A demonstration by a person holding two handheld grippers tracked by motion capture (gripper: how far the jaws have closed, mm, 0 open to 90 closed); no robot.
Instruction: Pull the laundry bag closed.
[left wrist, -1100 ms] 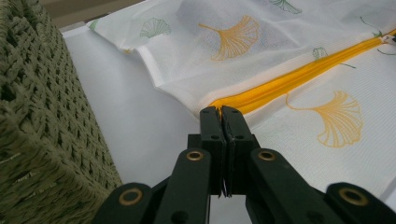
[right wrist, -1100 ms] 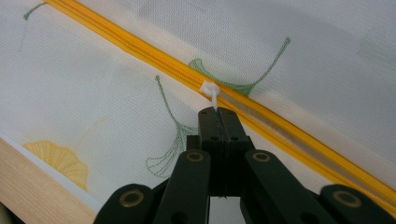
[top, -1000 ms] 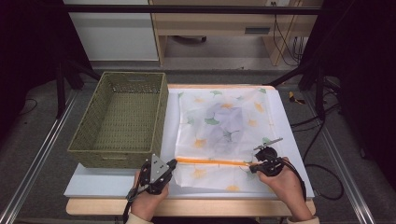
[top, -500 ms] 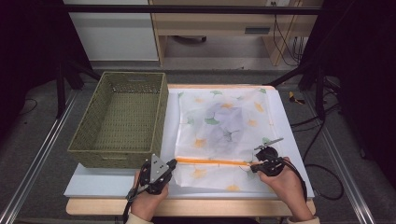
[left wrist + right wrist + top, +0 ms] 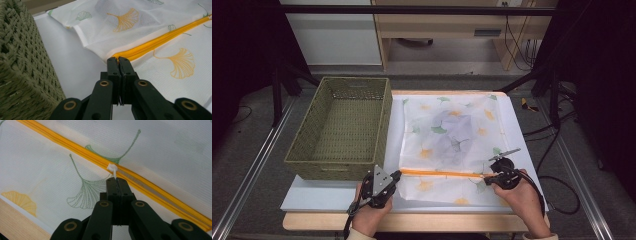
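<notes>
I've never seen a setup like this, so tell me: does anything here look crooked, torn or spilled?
Nothing stands out. The mesh laundry bag lies flat beside the woven basket. The left tool pinches the bag's edge at the end of the orange zipper, the right tool its white pull. A short stretch beyond the pull is unzipped.

I've got a white mesh bag (image 5: 452,132) printed with orange and green ginkgo leaves, its zipper (image 5: 442,173) bright orange with a white pull (image 5: 111,168); woven olive-green basket (image 5: 343,125) alongside.
</notes>
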